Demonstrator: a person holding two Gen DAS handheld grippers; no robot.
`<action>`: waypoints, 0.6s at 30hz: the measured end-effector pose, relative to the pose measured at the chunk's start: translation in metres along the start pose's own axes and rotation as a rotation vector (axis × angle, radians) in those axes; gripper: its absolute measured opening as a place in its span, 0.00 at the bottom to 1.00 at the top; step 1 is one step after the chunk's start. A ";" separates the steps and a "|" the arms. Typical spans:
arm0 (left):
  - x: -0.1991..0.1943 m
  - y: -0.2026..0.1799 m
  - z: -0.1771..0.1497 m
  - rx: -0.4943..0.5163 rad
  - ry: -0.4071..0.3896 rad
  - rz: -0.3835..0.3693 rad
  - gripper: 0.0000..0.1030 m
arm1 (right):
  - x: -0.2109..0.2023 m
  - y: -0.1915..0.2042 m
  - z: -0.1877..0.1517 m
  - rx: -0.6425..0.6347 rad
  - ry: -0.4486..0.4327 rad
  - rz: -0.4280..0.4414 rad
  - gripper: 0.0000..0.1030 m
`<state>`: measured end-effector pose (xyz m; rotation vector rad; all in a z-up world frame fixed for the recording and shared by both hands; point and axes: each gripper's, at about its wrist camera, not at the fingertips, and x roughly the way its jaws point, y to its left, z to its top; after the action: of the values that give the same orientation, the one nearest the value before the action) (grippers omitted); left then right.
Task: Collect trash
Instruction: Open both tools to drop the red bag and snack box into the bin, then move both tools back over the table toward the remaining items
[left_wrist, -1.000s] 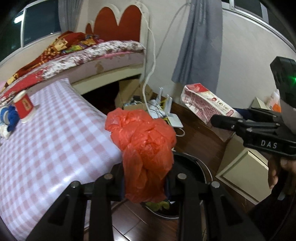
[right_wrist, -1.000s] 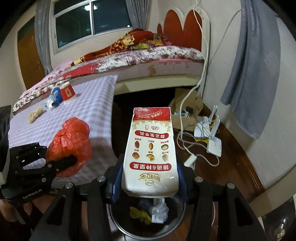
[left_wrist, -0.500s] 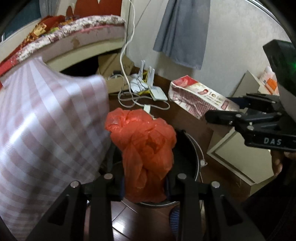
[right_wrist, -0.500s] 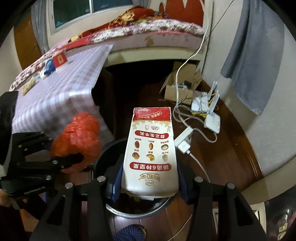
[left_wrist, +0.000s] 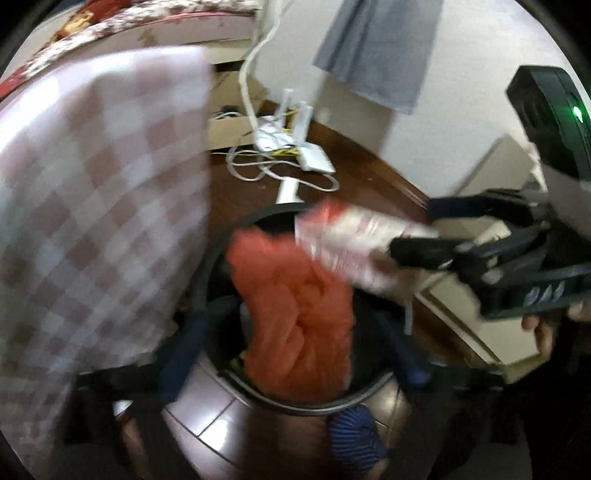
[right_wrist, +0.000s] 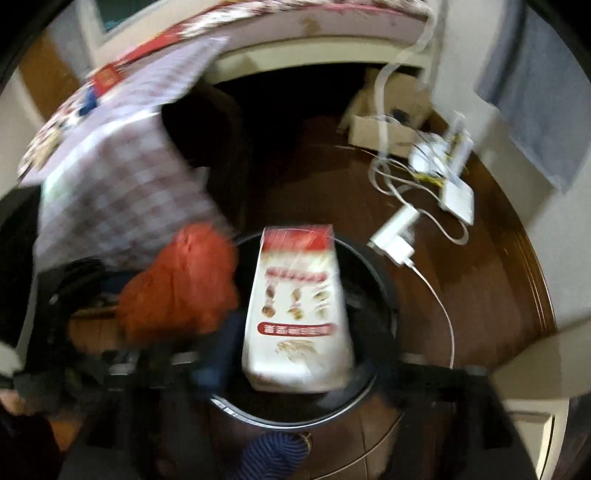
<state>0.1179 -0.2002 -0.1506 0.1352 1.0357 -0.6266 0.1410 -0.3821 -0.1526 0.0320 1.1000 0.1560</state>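
The crumpled red plastic bag (left_wrist: 295, 314) and the white snack pouch (right_wrist: 299, 314) with a red top band, both blurred, sit over the mouth of the round black bin (right_wrist: 384, 280) on the dark wooden floor (right_wrist: 480, 295). The left gripper (left_wrist: 295, 347) and right gripper (right_wrist: 295, 369) have just been opening; their jaws now stand spread, each with its item between them and no longer pinched. The checked tabletop (left_wrist: 92, 192) cloth hangs close at the bin's left rim, white cables (right_wrist: 406, 236) lie near its right, and the floor beyond is open.
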 end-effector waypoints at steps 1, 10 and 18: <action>0.001 0.004 -0.001 -0.013 0.003 0.008 0.93 | 0.002 -0.005 0.001 0.019 0.010 -0.016 0.89; 0.004 0.021 -0.012 -0.050 -0.007 0.114 0.99 | 0.015 -0.015 -0.003 0.022 0.074 -0.109 0.99; -0.005 0.019 -0.009 -0.039 -0.029 0.115 0.99 | 0.016 -0.012 -0.003 0.002 0.081 -0.118 0.99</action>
<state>0.1197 -0.1787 -0.1543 0.1496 1.0040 -0.5022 0.1465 -0.3917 -0.1697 -0.0376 1.1801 0.0509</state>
